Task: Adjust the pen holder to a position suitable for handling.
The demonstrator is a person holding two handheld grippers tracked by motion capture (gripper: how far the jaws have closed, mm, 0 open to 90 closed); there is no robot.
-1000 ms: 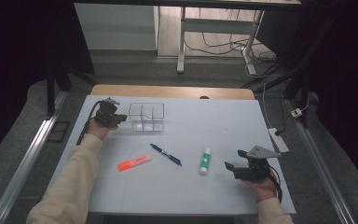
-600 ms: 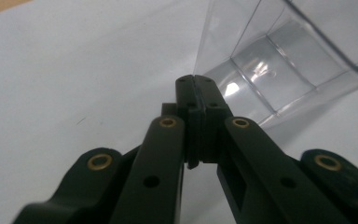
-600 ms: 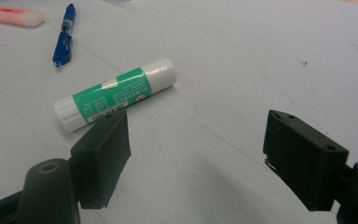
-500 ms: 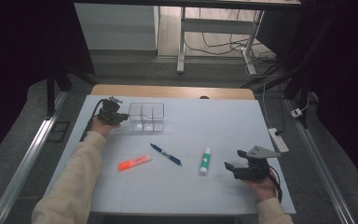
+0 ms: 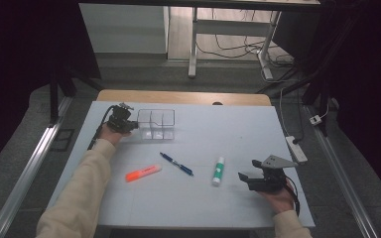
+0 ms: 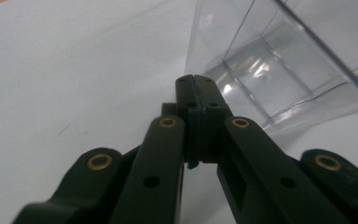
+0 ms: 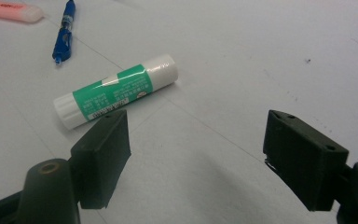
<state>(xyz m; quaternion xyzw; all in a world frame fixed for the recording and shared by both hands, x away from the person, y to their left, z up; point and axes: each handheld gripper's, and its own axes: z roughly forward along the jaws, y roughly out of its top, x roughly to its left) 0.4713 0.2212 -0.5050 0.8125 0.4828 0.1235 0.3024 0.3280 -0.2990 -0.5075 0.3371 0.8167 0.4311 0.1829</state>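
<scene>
Left gripper (image 6: 196,80): your jaws are pressed together, empty, tips just beside the clear divided organizer (image 5: 156,124) (its near wall).
Right gripper (image 7: 196,140): your jaws stand wide apart, holding nothing.
Glue stick (image 7: 115,90): lying flat on the white table (image 5: 228,129), near your right gripper, not touched.
Blue pen (image 5: 176,164): between glue stick and orange highlighter (image 5: 143,173).

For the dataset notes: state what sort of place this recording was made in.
Probably a lab or workshop set up for recording, not a home. A white-covered table stands between floor rails, loose cables and a power strip lie about, and dark screens surround it. Stationery lies out: glue stick, pen.
</scene>
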